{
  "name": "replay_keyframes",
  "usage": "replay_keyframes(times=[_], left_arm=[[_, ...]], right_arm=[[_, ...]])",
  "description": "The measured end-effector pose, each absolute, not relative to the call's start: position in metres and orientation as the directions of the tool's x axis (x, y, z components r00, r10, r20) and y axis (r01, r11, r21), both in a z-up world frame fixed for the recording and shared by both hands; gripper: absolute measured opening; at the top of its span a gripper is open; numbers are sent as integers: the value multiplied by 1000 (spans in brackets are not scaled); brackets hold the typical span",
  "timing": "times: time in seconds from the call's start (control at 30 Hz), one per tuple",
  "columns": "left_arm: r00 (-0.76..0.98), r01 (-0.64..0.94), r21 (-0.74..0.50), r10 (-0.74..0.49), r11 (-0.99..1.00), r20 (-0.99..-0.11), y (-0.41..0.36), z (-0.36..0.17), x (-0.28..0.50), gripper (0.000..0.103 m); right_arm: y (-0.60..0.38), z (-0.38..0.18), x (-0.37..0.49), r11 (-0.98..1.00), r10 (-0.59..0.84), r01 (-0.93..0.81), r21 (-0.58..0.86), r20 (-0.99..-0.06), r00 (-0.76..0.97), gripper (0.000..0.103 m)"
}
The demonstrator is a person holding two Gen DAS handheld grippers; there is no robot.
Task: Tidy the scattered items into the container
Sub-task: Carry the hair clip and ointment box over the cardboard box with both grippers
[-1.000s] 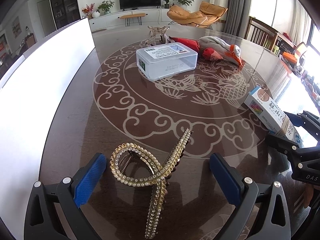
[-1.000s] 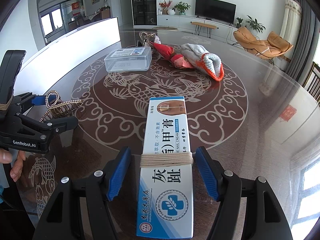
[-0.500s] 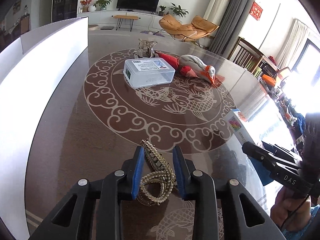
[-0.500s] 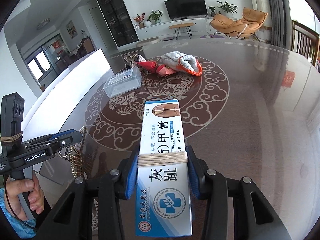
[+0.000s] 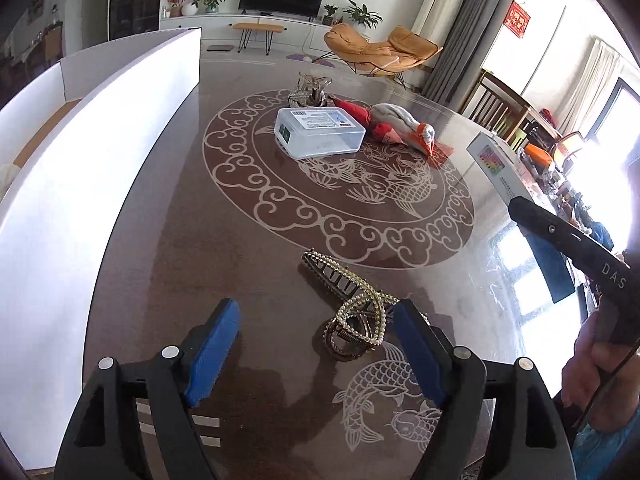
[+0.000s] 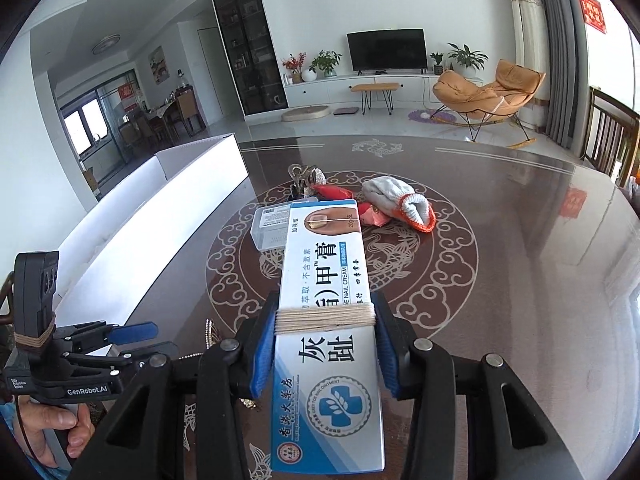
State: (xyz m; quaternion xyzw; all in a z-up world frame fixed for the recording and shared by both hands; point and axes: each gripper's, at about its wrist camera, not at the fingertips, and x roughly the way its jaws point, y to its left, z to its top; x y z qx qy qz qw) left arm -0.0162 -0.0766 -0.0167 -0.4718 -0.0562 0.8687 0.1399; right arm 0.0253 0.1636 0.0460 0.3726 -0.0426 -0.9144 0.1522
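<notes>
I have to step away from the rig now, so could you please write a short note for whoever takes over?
Left gripper: open and empty; the pearl hair claw lies on the table between its fingers, against the right one.
Right gripper: shut on the nail cream box, lifted off the table.
White container: along the table's left edge; its inside is mostly out of view.
On the table's far side: clear plastic box, red pouch, grey glove, crystal hair clip.
Done: box picked up.
Left: drop it in, regrasp the claw, collect the rest.
</notes>
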Motion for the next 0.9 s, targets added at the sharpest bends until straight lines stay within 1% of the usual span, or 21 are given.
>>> replay_keyframes(times=[0.13,0.23,0.27,0.33,0.4,0.43,0.47,0.5,0.53,0.6,0.63,0.67,0.77,0.83,0.9], left_arm=[[-513,-118,-159,197,-980,-836,-57,-26,-19,79],[-519,-72,-134,152,-988,-841,-40,-32,-25,79],[-524,-59,-121,133,-991,-841,-35,-34,-29,84],[-522,-12,-70,66,-997,-850,-28,-38,-38,89],[-495,37,-32,9,-999,-869,-26,-44,-46,90],[-480,59,-26,-5,-998,-877,-26,-48,-49,93],[-467,75,-22,-15,-997,-884,-27,-52,-50,93],[-473,70,-10,-25,-998,-880,-26,-52,-48,93],[-479,50,-20,-6,-999,-878,-26,-51,-46,93],[-511,1,-77,66,-997,-857,-31,-46,-39,75],[-514,-25,-90,90,-996,-853,-33,-44,-37,54],[-512,-45,-84,95,-995,-854,-35,-42,-35,52],[-506,-96,-97,133,-991,-852,-42,-41,-29,52],[-510,-114,-134,174,-984,-843,-48,-37,-21,52],[-529,-131,-142,191,-981,-827,-52,-30,-12,52]], right_arm=[[175,26,32,-952,-306,218,215,-688,-658,44],[184,17,34,-953,-303,211,217,-687,-660,44],[186,15,35,-954,-300,211,213,-684,-665,44],[191,13,35,-955,-297,212,208,-677,-673,44],[196,10,35,-957,-289,211,198,-675,-679,44],[198,7,34,-958,-288,212,195,-678,-677,44],[199,2,32,-957,-290,214,197,-683,-671,44],[200,-2,31,-956,-294,215,201,-688,-663,44],[201,-7,30,-955,-297,217,204,-693,-657,44],[201,-14,30,-953,-302,223,205,-696,-651,44],[201,-16,31,-952,-305,226,206,-696,-650,44],[201,-18,32,-951,-307,228,207,-696,-649,44],[200,-16,34,-950,-310,233,205,-684,-661,44],[202,-18,34,-950,-311,224,216,-691,-653,44],[204,-17,35,-947,-321,216,237,-689,-649,44]])
